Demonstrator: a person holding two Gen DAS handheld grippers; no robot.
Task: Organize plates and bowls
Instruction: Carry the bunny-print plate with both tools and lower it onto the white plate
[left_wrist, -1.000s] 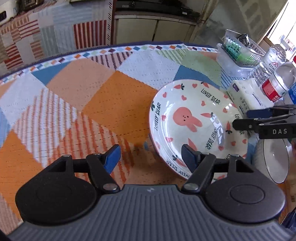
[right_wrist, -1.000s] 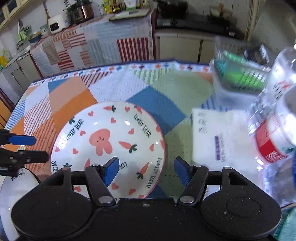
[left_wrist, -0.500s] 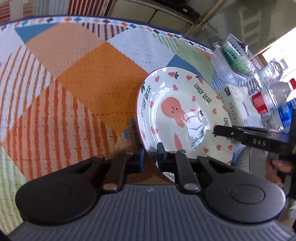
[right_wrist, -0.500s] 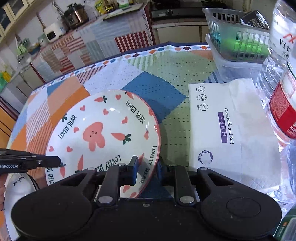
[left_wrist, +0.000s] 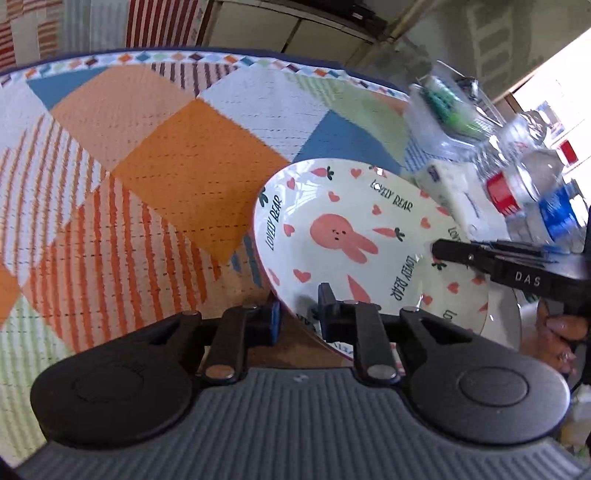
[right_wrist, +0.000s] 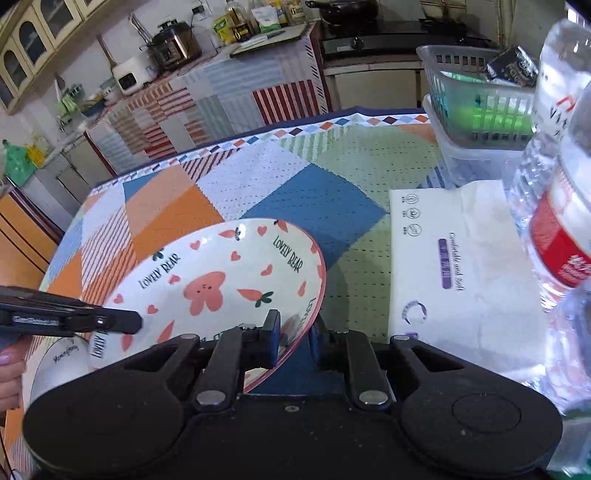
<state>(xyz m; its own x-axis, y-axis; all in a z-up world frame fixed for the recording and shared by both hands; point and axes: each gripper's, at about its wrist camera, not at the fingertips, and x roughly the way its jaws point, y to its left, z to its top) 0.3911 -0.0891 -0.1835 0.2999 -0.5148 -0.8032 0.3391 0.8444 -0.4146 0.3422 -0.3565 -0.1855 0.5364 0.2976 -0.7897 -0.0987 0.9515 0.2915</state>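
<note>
A white plate with a pink rabbit, hearts and "LOVELY BEAR" lettering (left_wrist: 354, 236) is held off the patchwork tablecloth by both grippers; it also shows in the right wrist view (right_wrist: 221, 280). My left gripper (left_wrist: 297, 317) is shut on its near-left rim. My right gripper (right_wrist: 293, 332) is shut on the opposite rim, and shows as a black arm in the left wrist view (left_wrist: 495, 262). A plain white bowl (right_wrist: 55, 365) lies under the plate's edge; it shows in the left wrist view too (left_wrist: 506, 325).
A tissue pack (right_wrist: 458, 258) lies right of the plate. Water bottles (right_wrist: 561, 221) stand at the right edge. A plastic basket on a clear box (right_wrist: 476, 99) sits at the back right. The tablecloth (left_wrist: 147, 155) stretches left.
Both grippers went from open to shut on the plate's rim, then lifted the plate off the cloth and toward the white bowl.
</note>
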